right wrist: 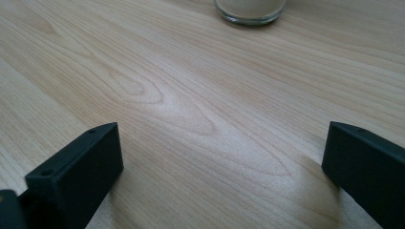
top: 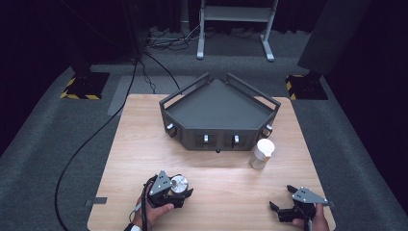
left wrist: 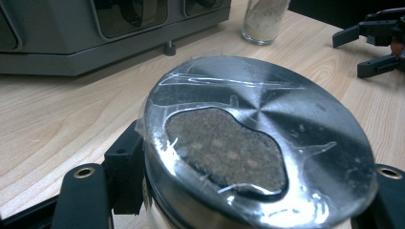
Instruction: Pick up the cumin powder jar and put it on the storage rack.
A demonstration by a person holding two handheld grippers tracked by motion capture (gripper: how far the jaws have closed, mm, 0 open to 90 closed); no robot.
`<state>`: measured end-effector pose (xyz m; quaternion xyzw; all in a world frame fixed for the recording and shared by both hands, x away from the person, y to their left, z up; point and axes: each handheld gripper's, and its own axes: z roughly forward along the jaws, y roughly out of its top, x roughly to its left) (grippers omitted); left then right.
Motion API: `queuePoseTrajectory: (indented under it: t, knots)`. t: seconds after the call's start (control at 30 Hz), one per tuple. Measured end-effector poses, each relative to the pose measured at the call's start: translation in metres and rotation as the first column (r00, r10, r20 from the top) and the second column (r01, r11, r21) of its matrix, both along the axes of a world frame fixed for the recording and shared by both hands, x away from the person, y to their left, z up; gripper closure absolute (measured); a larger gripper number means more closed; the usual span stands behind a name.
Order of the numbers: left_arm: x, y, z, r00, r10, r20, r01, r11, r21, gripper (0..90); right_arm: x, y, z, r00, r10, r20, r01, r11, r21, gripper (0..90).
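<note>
A small round tin with a shiny steel lid sits between the jaws of my left gripper near the table's front left. In the left gripper view the lid is taped over with clear film, and a window in it shows brown powder. The left gripper is shut on the tin. My right gripper rests low at the front right, open, its jaws wide apart over bare wood. It also appears far off in the left gripper view.
A dark grey angular tray-like rack stands at the back middle of the wooden table, with small compartments along its front. A glass jar with a white lid stands just right of it.
</note>
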<state>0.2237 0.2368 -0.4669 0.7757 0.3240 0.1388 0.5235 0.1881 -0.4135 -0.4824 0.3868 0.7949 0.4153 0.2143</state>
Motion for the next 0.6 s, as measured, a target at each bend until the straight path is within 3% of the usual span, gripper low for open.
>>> queuePoseTrajectory:
  t: [0.33, 0.6]
  knots:
    - [0.002, -0.003, 0.009, 0.9989, 0.023, -0.041, -0.023, 0.9997, 0.002, 30.1, 0.0, 0.0, 0.0, 1.0, -0.004, 0.0, 0.004, 1.0, 0.0, 0.0]
    - [0.009, -0.003, 0.023, 0.9979, 0.045, -0.047, -0.047, 0.9979, -0.045, 30.1, 0.0, 0.0, 0.0, 1.0, -0.004, 0.0, 0.004, 1.0, 0.0, 0.0]
